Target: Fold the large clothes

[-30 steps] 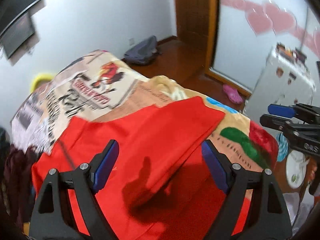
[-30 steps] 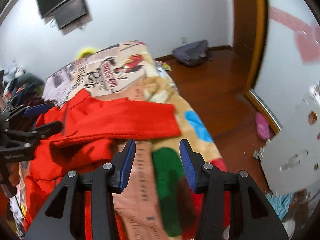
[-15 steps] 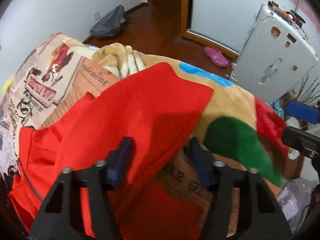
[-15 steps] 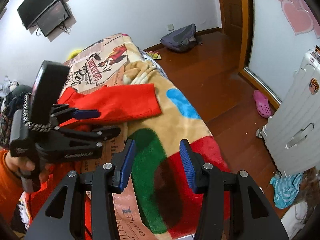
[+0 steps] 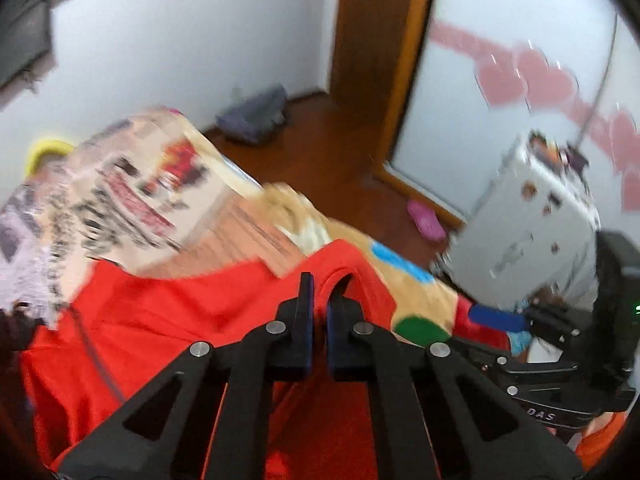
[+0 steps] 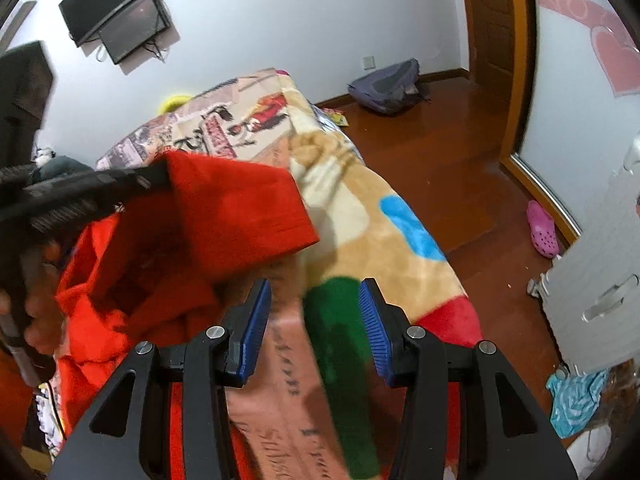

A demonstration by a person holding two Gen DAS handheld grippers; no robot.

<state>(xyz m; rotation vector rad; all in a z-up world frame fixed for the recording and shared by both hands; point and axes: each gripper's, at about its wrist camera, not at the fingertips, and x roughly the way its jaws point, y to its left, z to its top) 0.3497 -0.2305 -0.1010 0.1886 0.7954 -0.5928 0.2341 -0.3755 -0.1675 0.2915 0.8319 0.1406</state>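
Nearest you, your left tongs (image 5: pixel 319 312) have just been closing and are now clenched on a fold of the red garment (image 5: pixel 168 320), the cloth puckering into a small arch above the pads; in the right wrist view the same tongs (image 6: pixel 160 174) enter from the left and carry a lifted flap of the garment (image 6: pixel 224 216) clear of the bed. Your right tongs (image 6: pixel 314 316) stand partly apart and grasp nothing, poised over the patterned blanket (image 6: pixel 360 216) just beside the lower edge of that flap. The rest of the garment lies heaped on the near left part of the bed, on top of the blanket. The step in hand appears to be raising one section so that it can be laid across the body. To do it well, keep the left grip firm and lift evenly, so the flap hangs flat rather than twisted; bring your right tongs to the free corner of the same edge before you carry it over, since a single pinch is likely to let so large a cloth sag and crease. Lay the fold down with edges matched, then release. Beyond the bed lie the wooden floor (image 6: pixel 440 152), a grey bag (image 6: pixel 386 86) against the wall, and a white suitcase (image 6: pixel 600 272) at right.
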